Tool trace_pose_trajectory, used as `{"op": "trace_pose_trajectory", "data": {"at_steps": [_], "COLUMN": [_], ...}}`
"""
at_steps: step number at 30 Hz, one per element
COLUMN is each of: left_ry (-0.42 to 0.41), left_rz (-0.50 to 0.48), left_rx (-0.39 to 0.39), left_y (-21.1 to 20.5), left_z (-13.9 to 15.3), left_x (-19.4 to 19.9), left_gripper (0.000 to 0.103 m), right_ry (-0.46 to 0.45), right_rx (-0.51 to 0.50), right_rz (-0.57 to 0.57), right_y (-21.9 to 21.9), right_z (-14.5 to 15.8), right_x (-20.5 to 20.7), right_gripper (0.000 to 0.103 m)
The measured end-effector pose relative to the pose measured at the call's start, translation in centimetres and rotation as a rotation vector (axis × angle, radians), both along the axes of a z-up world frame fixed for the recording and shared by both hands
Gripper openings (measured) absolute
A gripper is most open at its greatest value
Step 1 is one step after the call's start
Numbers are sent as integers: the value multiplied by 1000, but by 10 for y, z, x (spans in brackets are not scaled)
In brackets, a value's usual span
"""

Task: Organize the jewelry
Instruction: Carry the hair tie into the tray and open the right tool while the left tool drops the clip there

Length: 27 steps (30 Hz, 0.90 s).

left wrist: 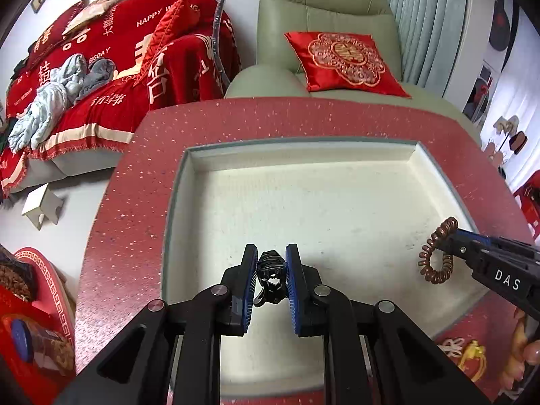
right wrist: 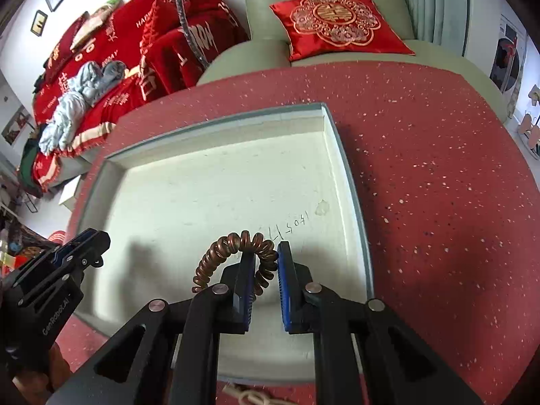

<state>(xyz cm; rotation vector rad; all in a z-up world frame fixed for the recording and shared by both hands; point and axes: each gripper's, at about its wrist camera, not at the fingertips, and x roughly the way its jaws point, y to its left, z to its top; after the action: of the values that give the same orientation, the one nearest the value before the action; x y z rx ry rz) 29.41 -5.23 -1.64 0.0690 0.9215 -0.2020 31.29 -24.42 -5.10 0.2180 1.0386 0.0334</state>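
Jaws of the left gripper (left wrist: 271, 263) stand narrow, their blue pads clamped on a small black plastic hair clip (left wrist: 269, 275) that hangs between them over the near part of a shallow white tray with a grey-green rim (left wrist: 182, 182). Jaws of the right gripper (right wrist: 264, 263) are almost closed, pinching one side of a coppery brown spiral hair tie (right wrist: 233, 241); the rest of its loop curls out to the left of the pads, above the tray's near right area, close to some handwritten marks on the tray floor. Both grippers hover side by side, apart. That tray lies on a red speckled counter (right wrist: 438, 175), nearer its left edge. Beyond the counter's far edge stands a pale green armchair (left wrist: 324, 10) with a red embroidered cushion (left wrist: 344, 59).
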Motion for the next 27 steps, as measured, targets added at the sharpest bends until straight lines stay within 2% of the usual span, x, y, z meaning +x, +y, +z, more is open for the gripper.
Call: {"op": "trace_pose_trajectory", "data": {"at_steps": [7, 8, 9, 11, 16, 20, 22, 23, 25, 27], "left_ry": [21, 27, 32, 40, 51, 37, 29, 28, 19, -30], "left_rz": [9, 16, 22, 35, 41, 39, 43, 43, 59, 88], "left_rx": [52, 56, 58, 58, 38, 26, 24, 21, 9, 5], "left_y": [-6, -5, -5, -3, -2, -3, -3, -3, -1, 1], "left_z": [-15, -17, -19, -23, -21, -17, -14, -13, -10, -2], "left_x": [9, 9, 10, 10, 8, 6, 5, 5, 3, -2], "left_gripper": [35, 35, 35, 35, 35, 35, 35, 39, 103, 103], "right_ry": [6, 7, 8, 8, -12, -47, -59, -60, -63, -63], "right_rx": [-75, -89, -100, -104, -42, 35, 56, 64, 79, 92], "right_rz": [25, 33, 39, 39, 25, 8, 2, -2, -6, -11], "right_y": [10, 13, 15, 15, 9, 2, -1, -3, -4, -6], "right_z": [-11, -11, -11, -10, 3, 21, 27, 30, 33, 34], "right_x": [6, 6, 6, 5, -1, -13, -18, -22, -27, -32], "right_gripper": [18, 23, 36, 56, 57, 70, 71, 72, 72, 76]}}
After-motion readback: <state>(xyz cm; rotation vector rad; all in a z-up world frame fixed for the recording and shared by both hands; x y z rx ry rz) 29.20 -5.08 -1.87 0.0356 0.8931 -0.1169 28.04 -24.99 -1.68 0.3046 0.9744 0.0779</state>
